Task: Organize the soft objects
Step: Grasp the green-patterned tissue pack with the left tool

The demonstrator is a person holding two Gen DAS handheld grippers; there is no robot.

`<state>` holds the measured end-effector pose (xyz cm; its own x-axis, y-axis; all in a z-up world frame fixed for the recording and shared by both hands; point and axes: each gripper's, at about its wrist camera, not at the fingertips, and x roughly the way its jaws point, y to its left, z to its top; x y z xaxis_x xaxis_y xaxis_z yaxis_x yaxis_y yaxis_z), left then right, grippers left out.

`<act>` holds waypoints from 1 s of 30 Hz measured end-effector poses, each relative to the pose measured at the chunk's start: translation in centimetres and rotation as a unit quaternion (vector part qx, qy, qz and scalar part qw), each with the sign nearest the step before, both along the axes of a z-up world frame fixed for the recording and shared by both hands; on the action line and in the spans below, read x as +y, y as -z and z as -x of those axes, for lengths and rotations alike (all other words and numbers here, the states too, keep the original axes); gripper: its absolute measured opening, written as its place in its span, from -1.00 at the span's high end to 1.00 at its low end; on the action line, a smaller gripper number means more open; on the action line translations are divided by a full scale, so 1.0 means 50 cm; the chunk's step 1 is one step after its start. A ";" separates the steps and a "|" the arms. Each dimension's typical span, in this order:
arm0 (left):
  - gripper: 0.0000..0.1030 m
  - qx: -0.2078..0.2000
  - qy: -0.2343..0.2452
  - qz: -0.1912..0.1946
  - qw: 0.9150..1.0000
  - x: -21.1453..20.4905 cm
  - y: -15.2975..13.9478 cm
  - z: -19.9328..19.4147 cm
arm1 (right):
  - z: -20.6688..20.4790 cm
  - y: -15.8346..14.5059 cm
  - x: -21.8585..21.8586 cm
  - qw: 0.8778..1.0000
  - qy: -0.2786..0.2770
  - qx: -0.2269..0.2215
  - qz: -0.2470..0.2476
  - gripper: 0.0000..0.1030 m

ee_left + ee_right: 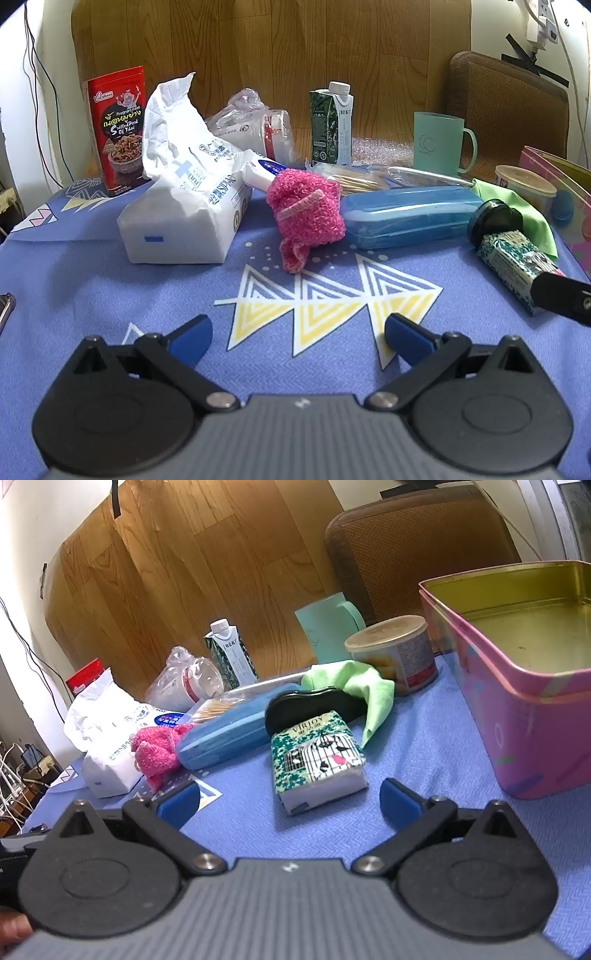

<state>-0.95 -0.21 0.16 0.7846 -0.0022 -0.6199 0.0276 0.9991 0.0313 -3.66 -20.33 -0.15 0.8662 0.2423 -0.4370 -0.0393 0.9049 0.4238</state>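
A pink knitted cloth (304,214) lies mid-table beside a white tissue pack (184,206); both show in the right wrist view, the cloth (157,751) and the pack (107,746). A small patterned tissue packet (317,760) lies just ahead of my right gripper (290,801), which is open and empty; the packet also shows in the left wrist view (513,262). A green cloth (351,688) lies behind it. An open pink tin (517,701) stands at the right. My left gripper (299,336) is open and empty over the blue tablecloth (110,295).
A blue plastic case (406,216), a black case (310,709), a mint mug (437,144), a carton (330,123), a red snack box (118,129), a round can (395,653), a plastic bag of cups (258,125) and a tube (262,171) crowd the back.
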 end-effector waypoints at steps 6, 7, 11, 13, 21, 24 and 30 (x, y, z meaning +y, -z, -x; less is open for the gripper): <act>-1.00 -0.001 0.000 0.002 1.000 0.001 0.000 0.001 | 0.001 -0.001 -0.001 1.000 0.000 0.000 -0.001 -1.00; -1.00 -0.003 0.001 0.005 1.000 0.002 -0.001 0.002 | 0.002 -0.001 -0.002 1.000 0.000 -0.001 -0.003 -1.00; -0.87 -0.038 0.007 0.035 0.999 0.018 -0.010 0.020 | 0.002 -0.004 0.015 1.000 0.003 -0.001 0.005 -0.94; -0.78 -0.058 0.007 0.056 0.997 0.031 -0.015 0.031 | -0.004 -0.010 0.040 1.000 -0.010 -0.001 0.022 -0.64; -0.21 -0.040 0.056 0.150 0.986 0.057 -0.025 0.029 | -0.077 -0.013 0.026 0.991 -0.064 0.051 0.102 -0.20; -0.07 0.022 0.122 0.202 0.972 0.024 -0.040 0.002 | -0.072 -0.010 0.028 0.980 -0.109 0.074 0.147 -0.05; 0.02 0.144 0.219 0.248 0.932 -0.080 -0.025 -0.036 | 0.031 -0.009 0.021 0.977 -0.140 0.018 0.160 -0.18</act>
<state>0.85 -4.22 1.41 0.4415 -0.6264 -0.6424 0.3725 0.7793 -0.5039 -5.20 -19.28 0.27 0.7679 0.3137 -0.5584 -0.2954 0.9471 0.1259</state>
